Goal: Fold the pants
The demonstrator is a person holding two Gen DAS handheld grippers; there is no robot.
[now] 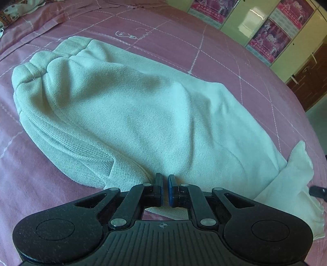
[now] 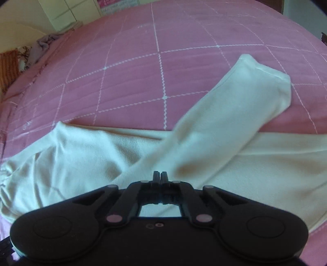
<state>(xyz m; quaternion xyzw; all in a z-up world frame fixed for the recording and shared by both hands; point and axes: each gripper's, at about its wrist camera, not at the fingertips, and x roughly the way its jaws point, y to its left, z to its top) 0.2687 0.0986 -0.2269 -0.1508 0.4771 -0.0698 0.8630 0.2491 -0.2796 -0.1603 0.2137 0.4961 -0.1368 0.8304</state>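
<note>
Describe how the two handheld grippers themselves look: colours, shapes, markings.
Both are matte black, with two round side lobes and riveted linkage arms leading to narrow jaws. The left gripper has blue pads, a ribbed base and a small crosshair mark. The right gripper shows pinkish-looking rivets and two small circles on its base. No cables or sleeves show.

Pants (image 1: pixel 126 106) spread on bed (image 1: pixel 204 47), waistband end toward pillows (image 1: pixel 12 10) at bed's head. One leg (image 2: pixel 224 114) folded across other. Wardrobe (image 1: pixel 255 22) beyond far edge. Crumpled cloth (image 2: pixel 44 46) at corner.
</note>
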